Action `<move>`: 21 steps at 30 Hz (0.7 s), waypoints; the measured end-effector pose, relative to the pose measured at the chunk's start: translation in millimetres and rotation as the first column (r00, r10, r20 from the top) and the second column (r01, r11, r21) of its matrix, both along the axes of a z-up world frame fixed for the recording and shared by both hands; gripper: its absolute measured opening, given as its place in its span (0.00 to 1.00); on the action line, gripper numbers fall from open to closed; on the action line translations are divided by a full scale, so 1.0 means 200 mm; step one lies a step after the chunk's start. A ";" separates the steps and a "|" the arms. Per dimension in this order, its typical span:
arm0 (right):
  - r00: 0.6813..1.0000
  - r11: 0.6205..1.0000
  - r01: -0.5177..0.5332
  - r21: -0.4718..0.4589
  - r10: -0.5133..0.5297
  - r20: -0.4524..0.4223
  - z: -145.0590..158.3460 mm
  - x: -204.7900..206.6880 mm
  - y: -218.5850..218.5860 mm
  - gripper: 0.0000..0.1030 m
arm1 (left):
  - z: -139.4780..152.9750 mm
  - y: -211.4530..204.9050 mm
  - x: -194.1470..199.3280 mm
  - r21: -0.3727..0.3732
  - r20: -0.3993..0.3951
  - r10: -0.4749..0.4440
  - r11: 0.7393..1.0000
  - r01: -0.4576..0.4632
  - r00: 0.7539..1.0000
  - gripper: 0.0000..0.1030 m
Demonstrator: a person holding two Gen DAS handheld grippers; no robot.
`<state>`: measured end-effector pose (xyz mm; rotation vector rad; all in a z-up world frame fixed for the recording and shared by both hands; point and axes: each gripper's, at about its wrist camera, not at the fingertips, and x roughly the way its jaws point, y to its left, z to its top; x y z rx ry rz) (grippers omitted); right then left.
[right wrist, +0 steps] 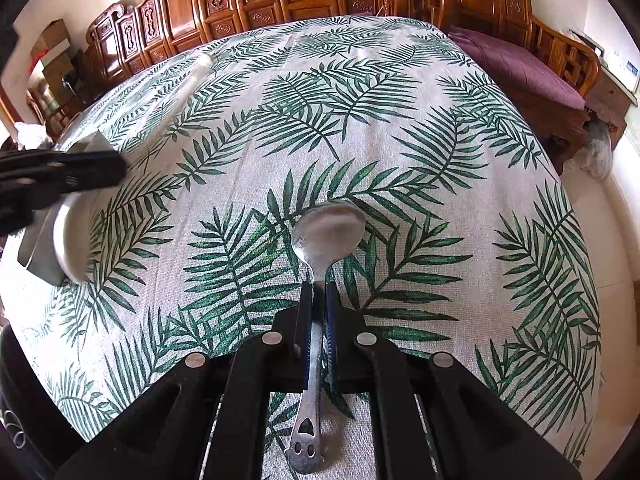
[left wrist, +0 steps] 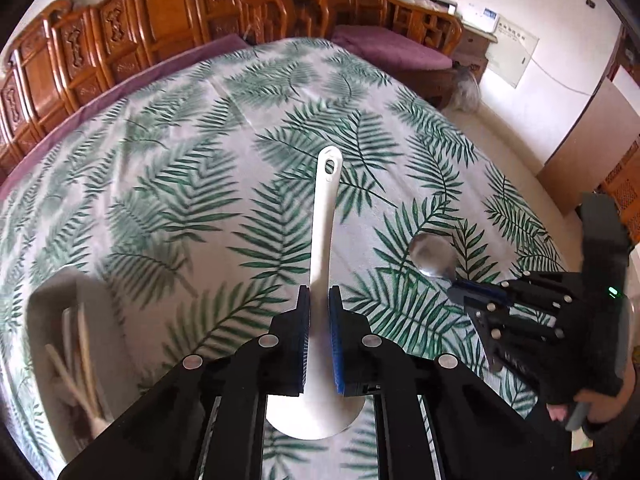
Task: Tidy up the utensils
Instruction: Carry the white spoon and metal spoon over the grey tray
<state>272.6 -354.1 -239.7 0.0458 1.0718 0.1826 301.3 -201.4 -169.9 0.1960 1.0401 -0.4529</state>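
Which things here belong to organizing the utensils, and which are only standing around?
For the job:
- white rice paddle, in the left gripper
- metal spoon, in the right gripper
- metal holder with chopsticks

Just around:
- leaf-print tablecloth
- wooden chairs
- purple cushion

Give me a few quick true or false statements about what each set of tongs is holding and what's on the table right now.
1. The left tongs grip a white plastic spoon. True.
2. The right tongs are empty. False: they are closed on a metal spoon.
3. The metal spoon's bowl points toward the camera. False: it points away; the handle end is nearest.
4. The tablecloth has a green leaf print. True.
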 end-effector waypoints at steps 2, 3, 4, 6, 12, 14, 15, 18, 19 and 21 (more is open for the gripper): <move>1.000 1.000 0.010 0.001 -0.010 0.004 0.00 0.00 0.00 0.06 | 0.04 0.07 -0.03 -0.014 0.012 0.014 1.000 -0.014 1.000 0.08; 1.000 1.000 0.018 -0.011 -0.018 0.009 0.01 0.00 0.00 0.06 | 0.05 0.09 -0.03 -0.016 0.013 0.018 1.000 -0.018 1.000 0.08; 1.000 0.999 0.017 -0.029 -0.017 0.017 0.01 -0.01 0.01 0.06 | 0.06 0.12 -0.04 -0.014 0.019 0.024 1.000 -0.023 1.000 0.08; 1.000 0.999 0.010 -0.038 -0.009 0.026 0.03 -0.01 0.03 0.06 | 0.10 0.18 -0.06 -0.019 0.035 0.035 0.999 -0.034 0.999 0.08; 0.998 0.999 0.000 -0.038 0.002 0.056 0.13 -0.01 0.07 0.06 | 0.20 0.34 -0.08 -0.034 0.079 0.071 0.997 -0.069 0.994 0.08; 0.998 0.999 -0.005 -0.031 0.007 0.065 0.17 0.00 0.11 0.06 | 0.22 0.40 -0.08 -0.039 0.087 0.086 0.996 -0.083 0.993 0.08; 0.998 0.999 -0.011 -0.035 0.013 0.068 0.18 0.00 0.13 0.06 | 0.22 0.42 -0.08 -0.043 0.089 0.095 0.995 -0.091 0.991 0.08; 0.997 0.999 -0.032 -0.040 0.035 0.075 0.21 0.00 0.20 0.06 | 0.25 0.52 -0.09 -0.052 0.099 0.127 0.991 -0.123 0.987 0.08; 0.996 0.998 -0.036 -0.041 0.039 0.077 0.22 -0.01 0.22 0.06 | 0.26 0.55 -0.09 -0.054 0.101 0.134 0.990 -0.129 0.986 0.08; 0.995 0.998 -0.053 -0.040 0.056 0.083 0.25 -0.01 0.28 0.06 | 0.26 0.61 -0.09 -0.056 0.103 0.152 0.988 -0.147 0.983 0.08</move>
